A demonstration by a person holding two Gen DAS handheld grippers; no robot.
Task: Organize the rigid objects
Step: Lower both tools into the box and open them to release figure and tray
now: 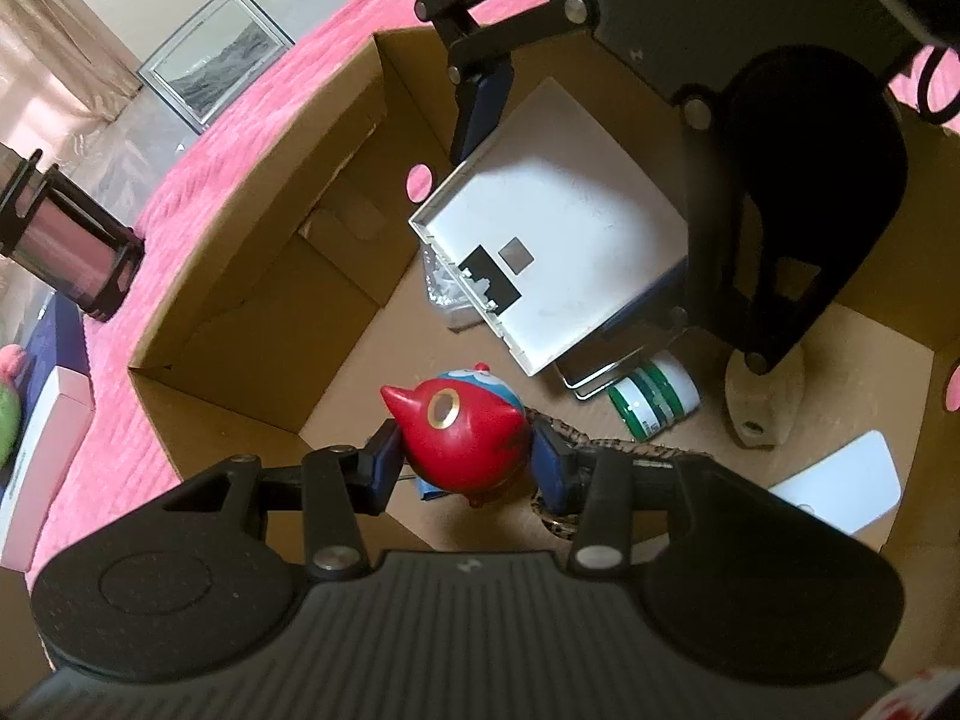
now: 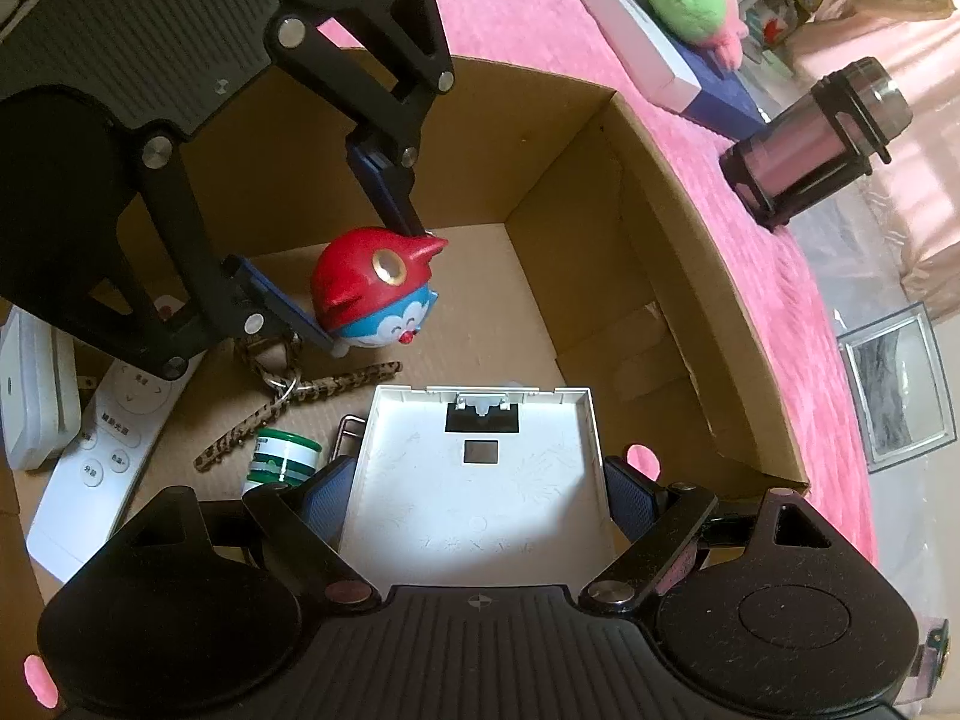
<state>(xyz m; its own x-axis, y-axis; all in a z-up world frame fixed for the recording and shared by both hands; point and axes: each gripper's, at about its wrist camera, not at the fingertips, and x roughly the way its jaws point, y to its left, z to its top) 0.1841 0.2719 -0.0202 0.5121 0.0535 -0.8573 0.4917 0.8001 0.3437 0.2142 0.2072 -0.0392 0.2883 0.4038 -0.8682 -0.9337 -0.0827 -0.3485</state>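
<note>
1. Our left tongs (image 1: 465, 459) are narrowed onto the cat figurine (image 1: 462, 441), one blue pad on each side of its red hood.
2. Our right tongs (image 2: 477, 489) stand wide and grasp the white square tray (image 2: 474, 474) by its two opposite edges.
3. The figurine hangs over the cardboard box (image 2: 606, 228); in the right wrist view its blue face tips down and right, with the hood's pointed ears up and right.
4. The tray lies roughly flat above the box floor, its open side up and its notched edge away from the right tongs.
5. On the box floor we see a green-and-white jar (image 2: 282, 459) on its side, a braided strap (image 2: 324, 390) and a white remote (image 2: 99, 450).
6. The box sits on a pink bed cover (image 1: 198, 174).
</note>
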